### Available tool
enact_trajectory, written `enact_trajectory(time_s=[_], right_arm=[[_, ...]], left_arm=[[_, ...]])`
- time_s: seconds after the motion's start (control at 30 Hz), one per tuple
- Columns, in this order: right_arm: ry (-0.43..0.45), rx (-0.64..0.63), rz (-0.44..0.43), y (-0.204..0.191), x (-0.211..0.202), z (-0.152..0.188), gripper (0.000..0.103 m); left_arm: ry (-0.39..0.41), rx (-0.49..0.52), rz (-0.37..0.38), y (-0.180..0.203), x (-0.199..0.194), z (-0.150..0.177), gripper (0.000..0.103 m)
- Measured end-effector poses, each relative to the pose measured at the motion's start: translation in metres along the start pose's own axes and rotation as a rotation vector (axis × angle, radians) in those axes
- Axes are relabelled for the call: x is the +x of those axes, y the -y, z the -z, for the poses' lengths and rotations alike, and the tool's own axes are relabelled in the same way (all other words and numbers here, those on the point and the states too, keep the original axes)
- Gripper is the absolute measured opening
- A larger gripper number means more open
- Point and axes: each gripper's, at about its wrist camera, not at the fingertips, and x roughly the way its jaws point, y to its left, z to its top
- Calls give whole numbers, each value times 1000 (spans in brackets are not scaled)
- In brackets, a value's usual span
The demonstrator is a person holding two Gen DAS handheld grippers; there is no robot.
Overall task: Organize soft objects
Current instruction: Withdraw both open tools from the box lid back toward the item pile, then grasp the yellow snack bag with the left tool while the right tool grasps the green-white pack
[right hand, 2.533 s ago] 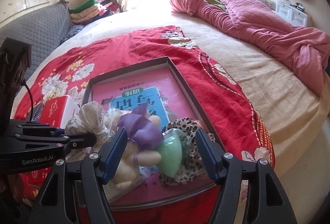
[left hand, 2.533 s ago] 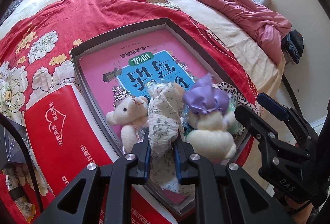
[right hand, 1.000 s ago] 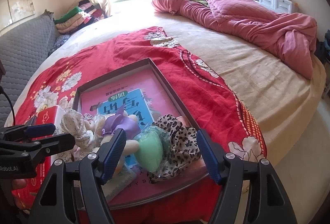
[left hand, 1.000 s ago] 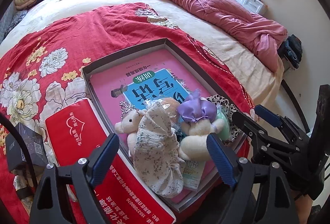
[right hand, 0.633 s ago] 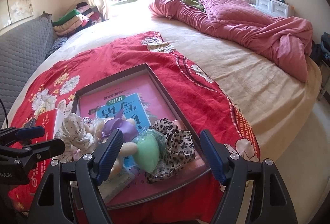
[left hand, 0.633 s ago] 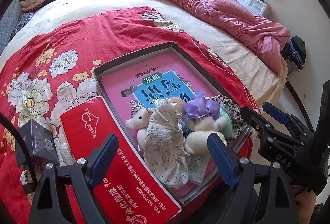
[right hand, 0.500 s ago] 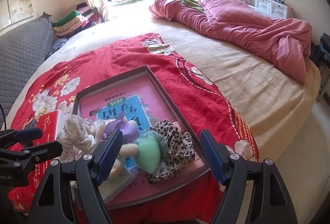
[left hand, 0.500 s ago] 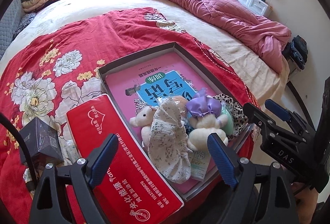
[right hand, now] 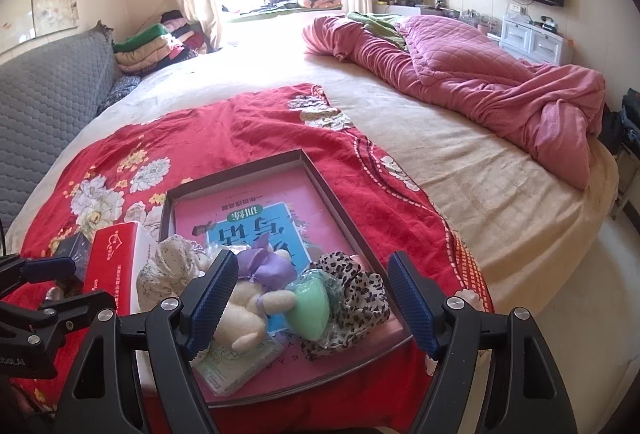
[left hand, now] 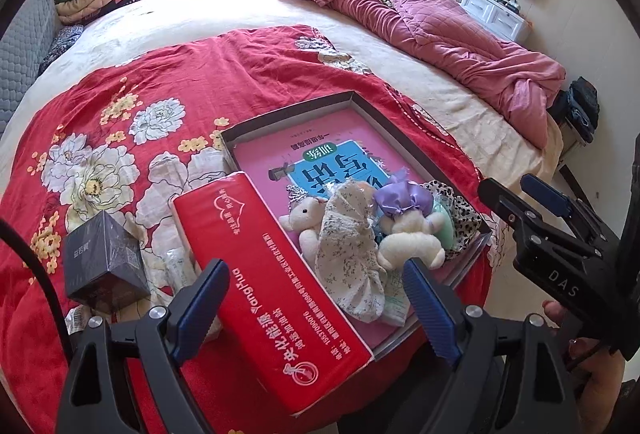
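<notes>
A shallow dark tray (left hand: 352, 99) (right hand: 344, 210) lies on a red flowered blanket, with a pink and blue book (left hand: 320, 158) flat inside. At its near end lie soft things: a small white plush (left hand: 306, 214), a floral cloth doll (left hand: 348, 234) (right hand: 164, 266), a cream plush with a purple bow (left hand: 408, 222) (right hand: 256, 286), a green heart pouch (right hand: 310, 304) and a leopard-print cloth (right hand: 360, 286). My left gripper (left hand: 316, 310) is open above the tray's near left, holding nothing. My right gripper (right hand: 310, 300) is open too, over the pouch and bow plush without touching them.
A long red box (left hand: 272, 274) lies along the tray's left side, a small black box (left hand: 102, 262) further left. A crumpled pink quilt (right hand: 460, 74) lies at the far right of the bed. A grey padded sofa (right hand: 44, 102) stands left. A hand (left hand: 592, 386) holds the right gripper.
Both grippers have drawn back and up from the tray, so the toys look smaller. The floral doll, earlier gripped by the left gripper, lies released in the tray.
</notes>
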Motion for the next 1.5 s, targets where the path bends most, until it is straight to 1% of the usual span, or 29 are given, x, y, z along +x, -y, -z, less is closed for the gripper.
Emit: enact_trajectory(time_s=[0.07,0.17,0.43,0.53,0.63,0.77,0.83,0.93,1.03,1.1,1.17,1.3,1.4,1.5], right_arm=[[10,-30,-12,-10,-6,-2,78],[25,-93,-31,-30,-14,-5,78],[61,-283,-82,-102,-33,-2,78],[58,-353,-114,-133,-36,3,78],[49,-430,-139,-167,-35,12,78],[34,-563,-163,-217,-33,29,78],[25,-639,-151,-242,-28,41,78],[2,-758,-130,-274,-14,61,78],[-22,-911,-80,-299,2,86,78],[-38,-987,-32,-307,13,101,78],[-55,-1030,3,-312,26,113,78],[-64,-1092,62,-322,48,130,78],[-107,-1165,133,-327,68,141,78],[-127,-1172,170,-328,83,146,78]], left_arm=[[3,-16,-7,-9,-6,4,88],[4,-42,-38,-30,-16,14,88],[2,-145,-120,-108,-43,50,88],[-5,-203,-155,-141,-49,65,88],[-12,-268,-175,-174,-52,81,88],[-34,-328,-194,-211,-47,100,88],[-43,-362,-200,-226,-43,107,88],[-52,-406,-175,-243,-36,115,88],[-66,-424,-162,-254,-28,121,88],[-66,-437,-148,-259,-22,123,88],[-74,-447,-129,-261,-16,125,88],[-86,-458,-125,-266,-9,130,88],[-86,-463,-118,-269,-8,130,88],[-78,-465,-108,-270,-7,129,88]])
